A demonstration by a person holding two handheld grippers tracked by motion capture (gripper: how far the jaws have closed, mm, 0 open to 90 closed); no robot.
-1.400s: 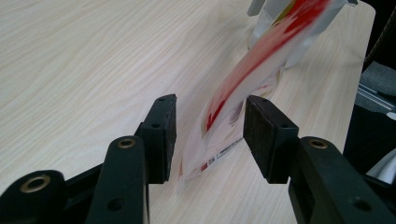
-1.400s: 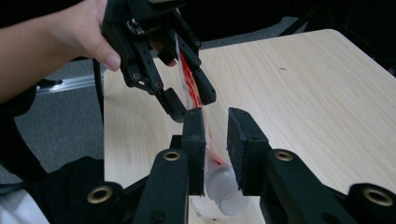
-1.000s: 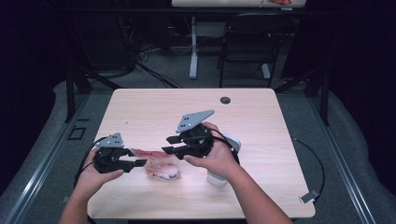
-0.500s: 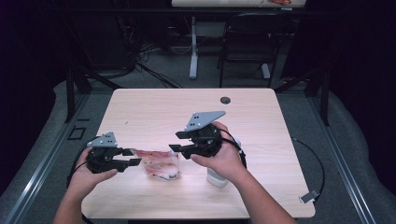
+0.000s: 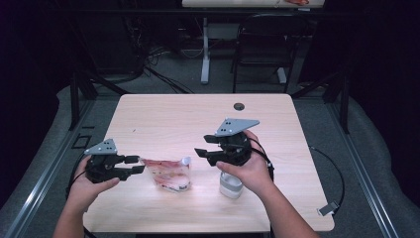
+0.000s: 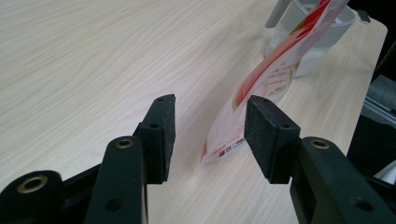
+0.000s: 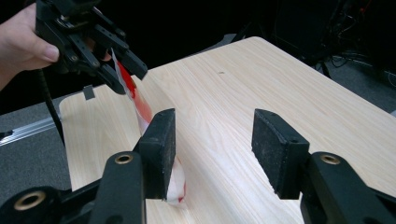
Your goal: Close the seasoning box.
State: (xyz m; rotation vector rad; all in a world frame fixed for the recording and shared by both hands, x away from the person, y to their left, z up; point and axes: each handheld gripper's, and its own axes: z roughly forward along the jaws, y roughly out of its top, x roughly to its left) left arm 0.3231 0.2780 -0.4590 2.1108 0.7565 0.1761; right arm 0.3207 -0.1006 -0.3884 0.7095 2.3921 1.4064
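Note:
A red and white pouch [image 5: 168,173] is on the wooden table [image 5: 188,119], between my two grippers. My left gripper [image 5: 136,164] is at the pouch's left end. In the left gripper view [image 6: 210,135] its jaws stand apart, with the pouch's [image 6: 275,70] near corner between them; the pads do not pinch it. My right gripper [image 5: 200,154] hovers to the right of the pouch and is open. Its jaws have just been opening, and nothing is between them [image 7: 212,149]. In the right gripper view the pouch [image 7: 144,112] slants up toward the left gripper [image 7: 126,70].
A small white container [image 5: 231,187] stands on the table under my right hand, and past the pouch in the left gripper view [image 6: 308,46]. A dark round hole [image 5: 239,106] sits near the table's far edge. A chair [image 5: 267,44] stands behind the table.
My right gripper has drawn back to the right, away from the pouch, and its jaws have spread. The left gripper and the pouch have stayed almost in place.

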